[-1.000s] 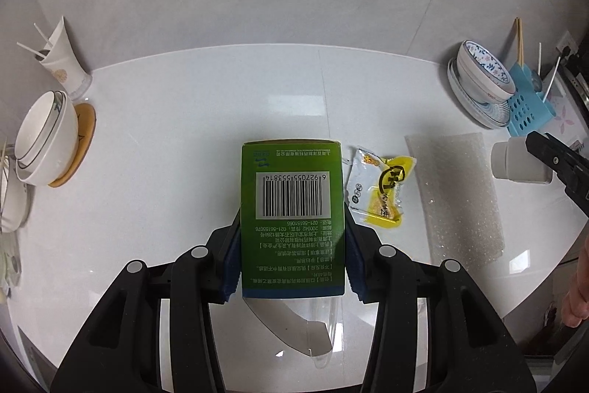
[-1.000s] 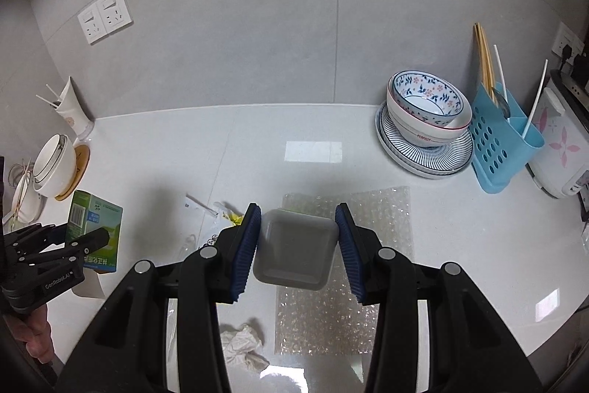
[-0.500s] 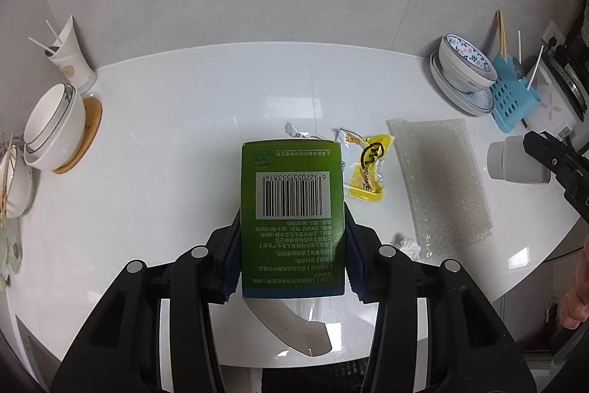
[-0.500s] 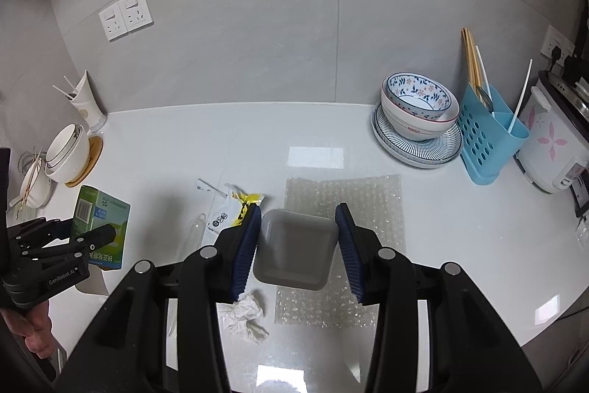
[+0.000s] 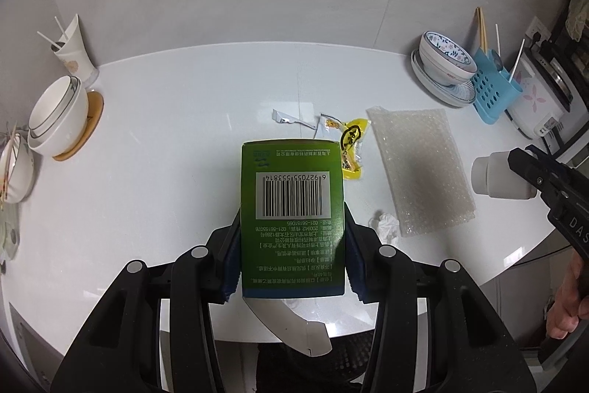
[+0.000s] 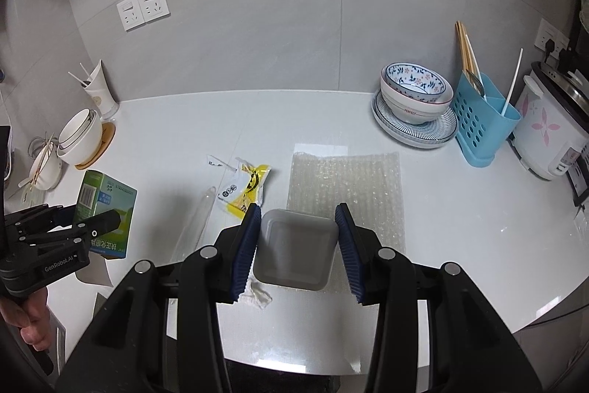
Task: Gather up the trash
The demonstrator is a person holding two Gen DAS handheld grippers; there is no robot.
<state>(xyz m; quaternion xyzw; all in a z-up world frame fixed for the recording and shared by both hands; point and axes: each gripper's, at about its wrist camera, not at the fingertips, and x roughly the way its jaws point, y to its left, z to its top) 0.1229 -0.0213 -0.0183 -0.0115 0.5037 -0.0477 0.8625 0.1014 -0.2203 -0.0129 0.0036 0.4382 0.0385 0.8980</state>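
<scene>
- Left wrist view, centre: left gripper clamps a green box, barcode side up, held clear of the counter; a loose white flap hangs below it.
- Right wrist view, lower centre: right gripper clamps a small grey square container, pads pressed on both its sides, lifted off the surface.
- Same container shows at right edge of left view as a whitish tub in black jaws.
- Collected so far, by my reading: two items, one per gripper. No bin appears in either view, so neither is disposed of yet.
- Left on the counter, mid-frame of right view: yellow wrapper, torn white strip to its upper left, clear tube to its lower left, bubble wrap to its right.
- Crumpled tissue lies just below the right gripper's left pad, near the counter's front edge.
- Not trash, as I judge: white bowls at left; patterned bowl, blue rack, cooker at right.
- Estimate: early to middle; five loose pieces remain, and both grippers are full until emptied.
</scene>
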